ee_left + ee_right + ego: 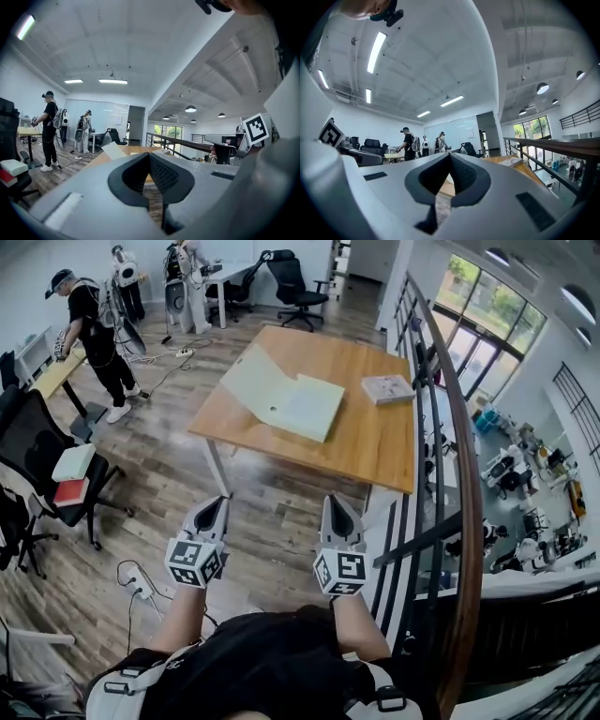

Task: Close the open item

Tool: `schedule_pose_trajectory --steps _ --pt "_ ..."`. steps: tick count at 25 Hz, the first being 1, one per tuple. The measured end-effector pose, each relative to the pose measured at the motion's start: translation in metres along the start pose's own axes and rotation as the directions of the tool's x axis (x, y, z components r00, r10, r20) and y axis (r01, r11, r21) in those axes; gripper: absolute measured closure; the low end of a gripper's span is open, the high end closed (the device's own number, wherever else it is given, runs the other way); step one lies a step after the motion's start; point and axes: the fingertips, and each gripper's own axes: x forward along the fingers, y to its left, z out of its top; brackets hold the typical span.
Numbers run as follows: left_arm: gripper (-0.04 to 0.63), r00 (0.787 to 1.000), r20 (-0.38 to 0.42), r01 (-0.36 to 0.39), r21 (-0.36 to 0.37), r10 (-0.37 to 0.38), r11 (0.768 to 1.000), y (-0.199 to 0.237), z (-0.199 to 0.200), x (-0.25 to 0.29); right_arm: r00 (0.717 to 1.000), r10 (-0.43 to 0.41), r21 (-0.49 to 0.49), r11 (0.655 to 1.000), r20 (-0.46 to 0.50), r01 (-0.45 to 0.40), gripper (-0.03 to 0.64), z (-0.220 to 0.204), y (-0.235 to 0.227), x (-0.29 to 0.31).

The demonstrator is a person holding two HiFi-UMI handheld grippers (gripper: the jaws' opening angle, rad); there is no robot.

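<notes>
An open pale green folder (281,395) lies spread on the wooden table (375,442), one flap raised at the left. In the left gripper view that flap (115,150) shows beyond the jaws. My left gripper (217,503) and right gripper (336,502) hang side by side over the floor, well short of the table's near edge. Both point toward the table. Each is shut with nothing between its jaws, as the left gripper (149,155) and the right gripper (449,156) show in their own views.
A closed book (387,388) lies at the table's right side. A railing (441,427) runs along the right. An office chair (56,474) with white and red items stands at the left, a power strip (141,587) lies on the floor, and a person (94,334) stands far left.
</notes>
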Motion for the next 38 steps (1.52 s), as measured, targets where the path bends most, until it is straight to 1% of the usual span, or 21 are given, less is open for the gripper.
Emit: schedule_pose_trajectory --steps 5,11,14,17,20,22,25,27,30,35,38 --pt "0.594 1.0 -0.001 0.011 -0.012 -0.011 1.0 0.014 -0.008 -0.001 1.0 -0.02 -0.029 0.999 0.003 0.021 0.611 0.0 0.006 0.005" --pt "0.594 0.999 -0.04 0.0 0.002 0.0 1.0 0.031 -0.015 0.018 1.0 -0.017 -0.009 1.0 -0.025 0.016 0.611 -0.018 0.006 0.04" --pt "0.594 0.998 -0.059 -0.026 0.022 0.027 0.999 0.051 -0.016 0.03 0.999 0.002 0.025 1.0 -0.036 -0.001 0.611 -0.03 0.008 0.072" --pt "0.594 0.995 -0.062 -0.073 0.041 0.076 0.996 0.08 -0.01 0.05 0.999 0.036 0.044 0.998 -0.037 -0.034 0.611 -0.037 0.009 0.116" --pt "0.594 0.991 -0.068 -0.117 0.041 0.119 0.992 0.109 -0.002 0.079 0.996 0.077 0.054 0.996 -0.034 -0.075 0.611 -0.04 0.008 0.163" --pt "0.594 0.989 -0.065 -0.13 0.035 0.132 0.991 0.121 0.007 0.104 0.994 0.096 0.05 0.994 -0.044 -0.093 0.611 -0.04 0.001 0.194" --pt "0.594 0.986 -0.047 -0.157 0.031 0.158 0.987 0.134 0.021 0.142 0.993 0.107 0.034 0.994 -0.055 -0.105 0.611 -0.035 -0.02 0.234" --pt "0.594 0.985 -0.049 -0.162 0.013 0.162 0.987 0.14 0.026 0.171 0.993 0.102 0.032 0.994 -0.054 -0.101 0.611 -0.031 -0.04 0.256" --pt "0.594 0.989 -0.059 -0.136 0.015 0.137 0.991 0.139 0.028 0.218 0.995 0.077 0.025 0.997 -0.056 -0.076 0.611 -0.031 -0.075 0.281" --pt "0.594 0.994 -0.08 -0.076 0.028 0.078 0.997 0.122 0.027 0.296 0.996 0.016 0.034 0.999 -0.092 -0.012 0.611 -0.046 -0.142 0.307" --pt "0.594 0.994 -0.097 -0.052 0.032 0.055 0.998 0.112 0.026 0.334 0.994 -0.004 0.038 0.999 -0.108 0.008 0.611 -0.053 -0.174 0.32"
